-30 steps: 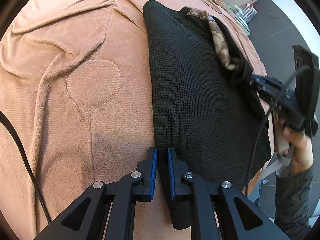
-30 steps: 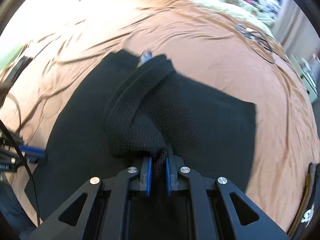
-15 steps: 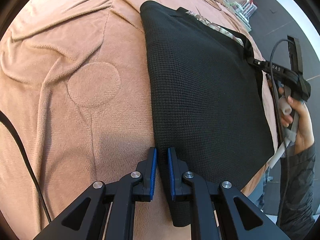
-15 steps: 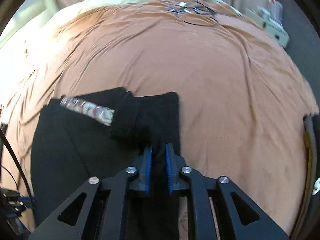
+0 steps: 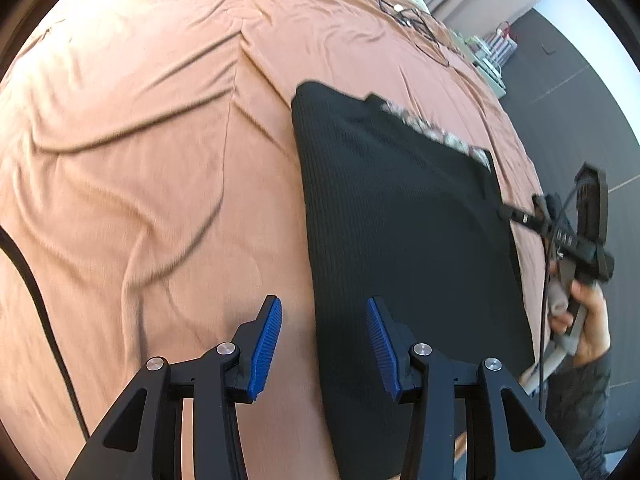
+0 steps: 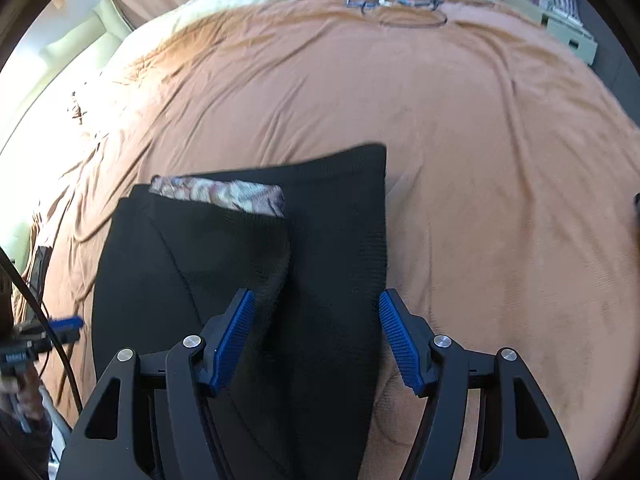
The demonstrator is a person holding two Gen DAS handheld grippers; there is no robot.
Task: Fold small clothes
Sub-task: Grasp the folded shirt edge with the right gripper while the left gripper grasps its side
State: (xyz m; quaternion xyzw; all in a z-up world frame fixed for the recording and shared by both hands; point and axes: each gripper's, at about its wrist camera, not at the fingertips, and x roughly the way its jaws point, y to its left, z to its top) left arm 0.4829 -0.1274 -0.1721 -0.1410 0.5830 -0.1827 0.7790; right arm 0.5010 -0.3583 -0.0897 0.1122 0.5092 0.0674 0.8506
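Observation:
A black knit garment (image 5: 404, 232) lies flat and folded on the brown bedspread (image 5: 152, 152); a patterned strip (image 5: 436, 134) shows at its far edge. My left gripper (image 5: 324, 344) is open over the garment's near left edge, holding nothing. My right gripper (image 6: 316, 336) is open above the garment (image 6: 240, 256) with a cloth ridge between its fingers; the patterned strip (image 6: 220, 192) lies ahead. The right gripper also shows in the left wrist view (image 5: 520, 216) at the garment's right edge. The left gripper shows in the right wrist view (image 6: 60, 330), its state unclear.
The bedspread is wrinkled to the left. Tangled black wire hangers (image 6: 392, 0) lie at the bed's far end. A black cable (image 5: 36, 300) runs along the left. Dark floor (image 5: 568, 92) and shelves (image 6: 560, 28) lie beyond the bed's right edge.
Both grippers have opened and let go of the garment. They have lifted and pulled back a little. The garment now lies flat.

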